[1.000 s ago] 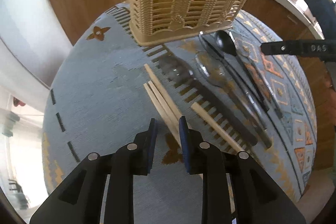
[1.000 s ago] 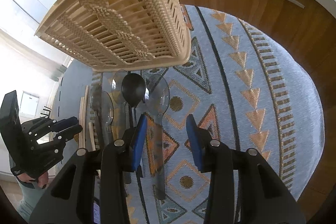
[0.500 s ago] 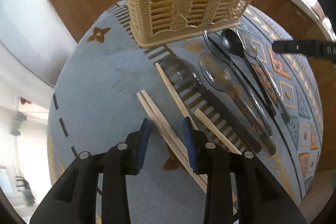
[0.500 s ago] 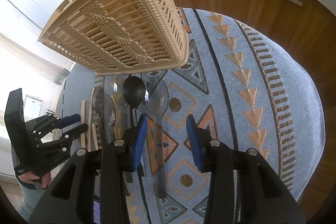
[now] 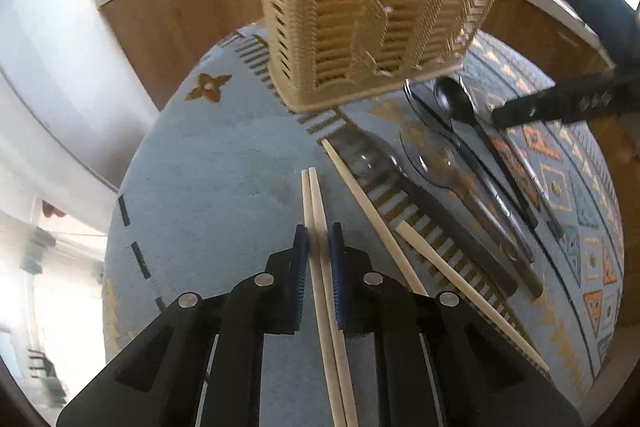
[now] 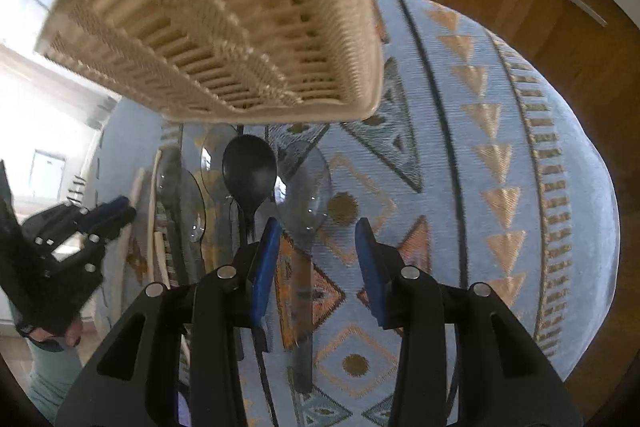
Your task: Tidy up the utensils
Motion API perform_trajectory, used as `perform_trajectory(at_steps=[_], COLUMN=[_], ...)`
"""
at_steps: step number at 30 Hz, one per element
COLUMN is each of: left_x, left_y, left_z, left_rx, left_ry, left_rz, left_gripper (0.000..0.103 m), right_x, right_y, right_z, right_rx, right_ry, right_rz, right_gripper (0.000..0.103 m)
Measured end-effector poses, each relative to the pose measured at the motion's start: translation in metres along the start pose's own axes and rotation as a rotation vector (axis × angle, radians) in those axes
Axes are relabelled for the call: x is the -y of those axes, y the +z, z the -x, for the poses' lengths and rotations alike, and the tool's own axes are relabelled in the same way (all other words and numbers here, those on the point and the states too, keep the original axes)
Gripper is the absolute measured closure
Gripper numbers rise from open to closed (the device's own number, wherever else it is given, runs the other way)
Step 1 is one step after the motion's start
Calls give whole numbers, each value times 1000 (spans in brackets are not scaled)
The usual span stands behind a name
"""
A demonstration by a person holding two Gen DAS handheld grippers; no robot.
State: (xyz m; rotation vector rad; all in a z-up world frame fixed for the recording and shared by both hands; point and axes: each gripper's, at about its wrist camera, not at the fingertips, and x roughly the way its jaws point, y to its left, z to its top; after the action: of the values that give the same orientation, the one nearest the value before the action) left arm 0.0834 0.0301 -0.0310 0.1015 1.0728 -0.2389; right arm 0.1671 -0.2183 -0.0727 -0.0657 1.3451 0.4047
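Left wrist: our left gripper [image 5: 318, 247] clamps the paired chopsticks [image 5: 316, 211] on the tablecloth [image 5: 224, 167]; basket [image 5: 372, 7] beyond, contents hidden | Right wrist: our right gripper [image 6: 318, 255] gapes over a clear spoon [image 6: 304, 187], black spoon [image 6: 249, 175] beside.

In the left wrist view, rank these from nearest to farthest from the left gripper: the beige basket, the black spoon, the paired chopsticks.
1. Paired chopsticks: between the jaws of the left gripper.
2. Black spoon: ahead to the right, on the patterned cloth.
3. Beige basket: straight ahead at the far end; its base is only slightly past the spoon's bowl.
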Motion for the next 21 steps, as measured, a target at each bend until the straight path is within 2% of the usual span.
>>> perform_trajectory(at_steps=[7,11,13,16,21], left_x=[-8,-8,-8,-7,-6], left_y=[1,3,3,1,-1], left_z=[11,22,29,38,53], left_rx=[53,111,148,196,277], left_ry=[-54,-81,-100,-108,-129], left_rz=[50,73,89,108,131], left_gripper=[94,94,94,94,94], right_x=[-25,-43,-57,-63,-61], right_y=[13,15,12,7,-16], right_z=[-8,-13,-17,-16,10], right_rx=[17,33,47,66,156], right_ry=[-67,-159,-190,-183,-171], right_rz=[51,113,133,129,154], right_gripper=[60,61,73,73,73])
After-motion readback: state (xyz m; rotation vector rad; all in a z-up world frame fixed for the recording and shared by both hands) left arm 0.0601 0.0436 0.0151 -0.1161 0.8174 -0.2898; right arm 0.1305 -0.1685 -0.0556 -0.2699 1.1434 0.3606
